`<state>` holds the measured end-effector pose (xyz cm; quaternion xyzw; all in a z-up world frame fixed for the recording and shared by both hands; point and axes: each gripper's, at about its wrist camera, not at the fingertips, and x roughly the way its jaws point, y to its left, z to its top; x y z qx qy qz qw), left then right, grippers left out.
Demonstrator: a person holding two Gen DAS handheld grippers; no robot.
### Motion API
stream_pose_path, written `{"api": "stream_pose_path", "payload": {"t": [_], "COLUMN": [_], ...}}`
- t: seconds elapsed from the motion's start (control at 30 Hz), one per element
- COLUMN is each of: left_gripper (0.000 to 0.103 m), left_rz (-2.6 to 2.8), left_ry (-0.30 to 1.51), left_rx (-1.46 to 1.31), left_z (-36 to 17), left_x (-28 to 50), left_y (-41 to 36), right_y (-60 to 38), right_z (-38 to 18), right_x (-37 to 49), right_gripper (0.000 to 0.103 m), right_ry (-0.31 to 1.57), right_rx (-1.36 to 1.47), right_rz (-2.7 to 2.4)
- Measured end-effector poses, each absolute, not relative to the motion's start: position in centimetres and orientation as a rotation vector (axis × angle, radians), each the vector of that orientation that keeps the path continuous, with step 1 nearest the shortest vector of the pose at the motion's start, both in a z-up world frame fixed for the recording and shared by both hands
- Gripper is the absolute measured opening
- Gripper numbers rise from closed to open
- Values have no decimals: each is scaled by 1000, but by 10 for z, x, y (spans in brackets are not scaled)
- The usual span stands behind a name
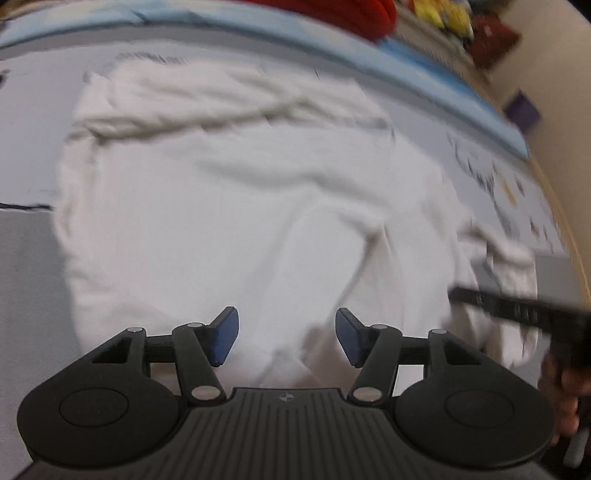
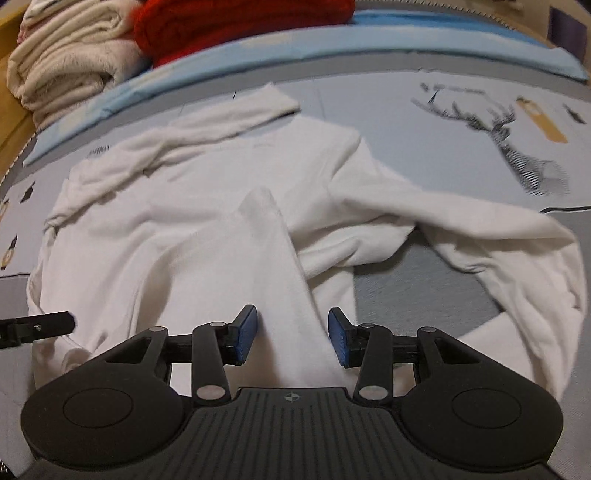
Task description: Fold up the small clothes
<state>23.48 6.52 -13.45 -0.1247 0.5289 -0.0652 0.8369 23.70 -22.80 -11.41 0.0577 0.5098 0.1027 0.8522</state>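
White garment [image 2: 207,229] rumpled on mat [image 2: 406,147], both hand-held grippers [image 1: 287,338] [image 2: 291,338] part-open, gripping nothing.

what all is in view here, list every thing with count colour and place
white top: one, white, spread rumpled on the mat, a raised fold between the right gripper's pads
mat: one, pale grey-blue with a deer print, under the top
blue pad: one, light blue, along the mat's far edge
cream clothes: a folded stack, cream, far left beyond the pad
red garment: one, red, next to the cream stack
yellow items: blurred, yellow, far right in the left wrist view
left gripper: one, black with blue pads, open over the top
right gripper: one, black with blue pads, open
hand: one, partly seen, holding the right gripper
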Motion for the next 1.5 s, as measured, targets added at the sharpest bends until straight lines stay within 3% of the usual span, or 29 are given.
{"api": "stream_pose_path", "payload": {"t": [0.07,0.1,0.13,0.17,0.5,0.6,0.7,0.77,0.8,0.87,0.9,0.93,0.97,1.03,1.1,1.13,1.2,1.27,1.3,1.5], "left_gripper": [54,48,21,3,3,3,8,25,26,27,30,37,54,76,79,77,41,11,11,5], "left_rz": [-136,-156,-177,-187,-172,-211,-185,-142,-124,-124,-133,-146,-158,-164,-170,-165,-153,-149,-133,-64], "left_ry": [1166,1165,1161,1161,1182,1282,1252,1192,1147,1089,1090,1102,1120,1155,1183,1216,1282,1256,1242,1287], "left_rx": [-164,-117,-95,-87,-96,-24,-70,-117,-138,-190,-215,-230,-225,-151,-55,7,112,165,136,-40], "left_z": [-141,-139,-134,-130,-84,-94,-89,-78,-72,-65,-67,-71,-75,-85,-99,-110,-131,-125,-117,-102], "left_x": [231,227,223,219,113,79,69,74,79,91,98,105,113,126,134,139,136,128,123,64], "left_y": [58,56,57,60,151,170,187,194,195,191,186,177,164,134,111,99,89,96,108,205], "right_y": [-226,-227,-228,-231,-295,-308,-317,-327,-331,-333,-331,-325,-318,-306,-290,-281,-263,-251,-248,-271], "right_z": [-121,-123,-122,-117,-61,-76,-92,-90,-87,-78,-75,-74,-72,-74,-79,-82,-90,-92,-90,-86], "right_x": [239,239,237,234,149,124,105,107,111,118,120,123,127,133,141,143,145,136,129,87], "right_gripper": [26,7,5,4,3,5,5,5,6,16,27,37,42,48,48,48,48,28,10,7], "right_ry": [1091,1100,1097,1080,929,1048,1118,1116,1107,1060,1038,1018,1006,1015,1040,1055,1092,1113,1107,1171], "right_rx": [113,112,115,121,49,-49,-225,-187,-144,-60,-32,-10,10,60,86,88,58,-9,-49,-148], "right_rz": [233,239,245,262,614,688,636,577,556,511,504,502,502,533,572,592,628,684,728,978]}}
